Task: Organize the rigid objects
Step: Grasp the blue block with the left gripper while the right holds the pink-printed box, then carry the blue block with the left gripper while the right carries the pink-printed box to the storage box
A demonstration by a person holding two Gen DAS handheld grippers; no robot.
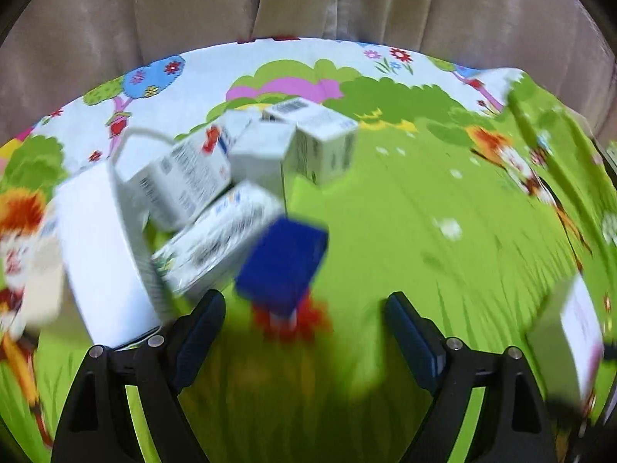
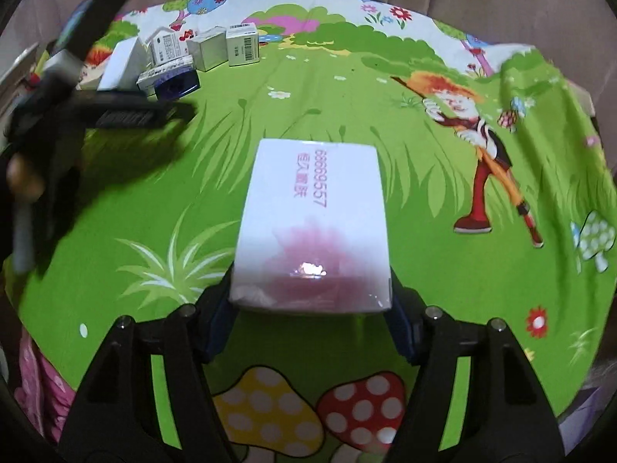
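Right gripper (image 2: pixel 310 308) is clamped on the near end of the white box with pink print (image 2: pixel 312 227), pads on both side faces; the box sticks out ahead of the jaws over the green cartoon cloth (image 2: pixel 347 115), and whether its far end rests on the cloth can't be told. Left gripper (image 1: pixel 306 320) stands wide open with nothing between its fingers, hovering just short of the blue box (image 1: pixel 283 266) at the near edge of the box cluster (image 1: pixel 216 177). In the left view everything is motion-blurred. Risks: the grip sits at one end only, so the overhanging weight could pivot the box down or slip it on the glossy wrap, judging by the glare. In the right wrist view the left gripper sits between the held box and the cluster at far left, so a direct carry could clash the two tools. The cluster's boxes lean on each other; a nudge to the blue box could topple the stack. The loose cloth fold at far right could snag.
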